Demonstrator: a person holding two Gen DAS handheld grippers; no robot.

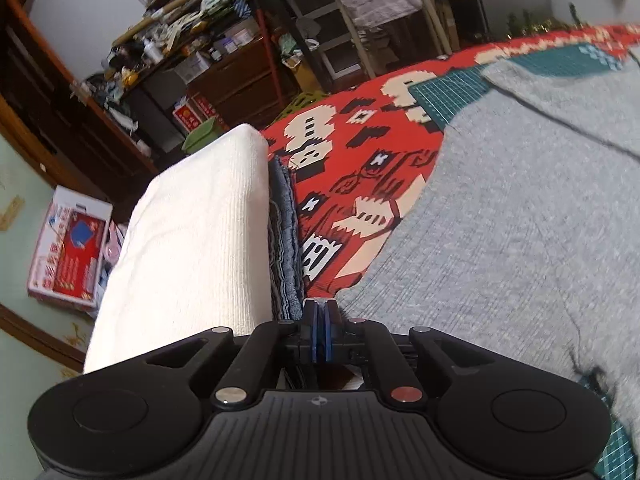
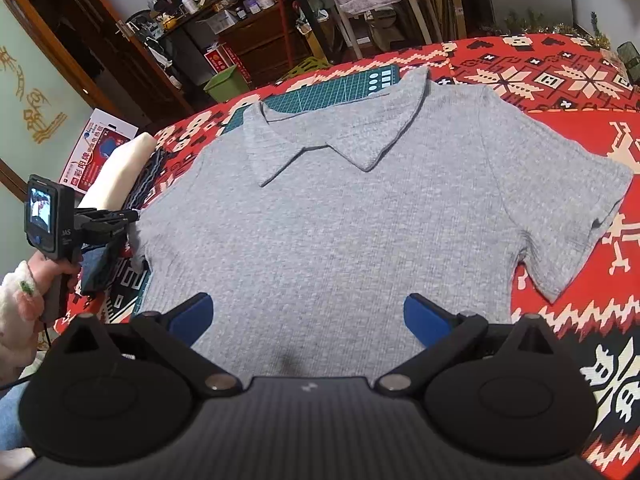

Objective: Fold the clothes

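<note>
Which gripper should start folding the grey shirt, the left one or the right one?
Probably the left gripper: it is shut right at the grey shirt's sleeve edge, seemingly pinching it. The right gripper hangs open over the hem, holding nothing.

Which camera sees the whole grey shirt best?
The right wrist view: the grey shirt lies spread flat there, collar and one sleeve visible. The left wrist view shows only part of its fabric, running off the picture's edge.

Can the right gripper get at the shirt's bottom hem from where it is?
Probably yes: the right gripper hangs open right over the grey polo shirt, whose near hem lies flat with nothing on it.
</note>
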